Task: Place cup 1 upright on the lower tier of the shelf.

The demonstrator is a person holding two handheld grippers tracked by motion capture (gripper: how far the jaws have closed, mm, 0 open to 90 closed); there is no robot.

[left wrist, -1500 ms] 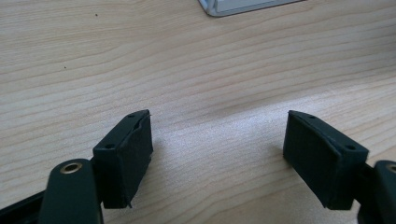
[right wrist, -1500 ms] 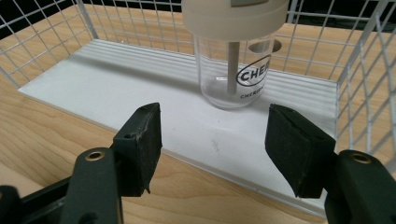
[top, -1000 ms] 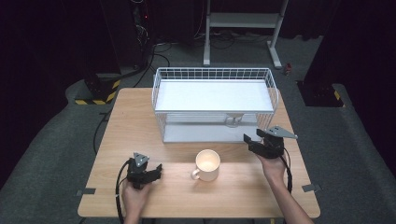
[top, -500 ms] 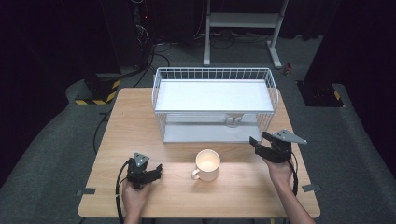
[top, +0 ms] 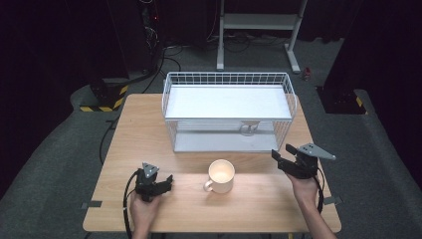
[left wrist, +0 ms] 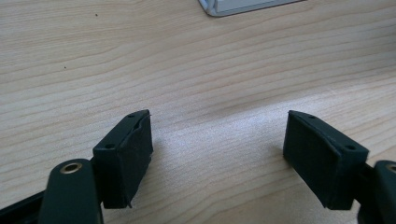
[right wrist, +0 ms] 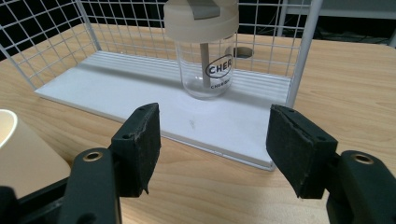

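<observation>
A cream mug (top: pixel 221 175) stands on the wooden table (top: pixel 149 134) near its front, handle toward the left. Behind it a white wire rack (top: pixel 229 110) holds a clear bottle (right wrist: pixel 204 51) with a cream lid on its lower shelf (right wrist: pixel 140 88); the same bottle (top: pixel 248 129) appears through the wires in the high view. My right gripper (top: pixel 288 158) is open to the right of the mug, its jaws (right wrist: pixel 212 149) facing the bottle from outside the rack. My left gripper (top: pixel 159 185) rests open and empty over bare wood (left wrist: pixel 219 140), left of the mug.
The mug's side (right wrist: pixel 23 154) lies close beside the right gripper's left jaw. A rack corner post (right wrist: pixel 303 51) stands just right of the bottle. Cables and a metal stand (top: pixel 259 30) sit on the dark floor behind the table.
My right gripper has drawn back from the rack's front toward the table's near right side. The left gripper and the mug have stayed put.
</observation>
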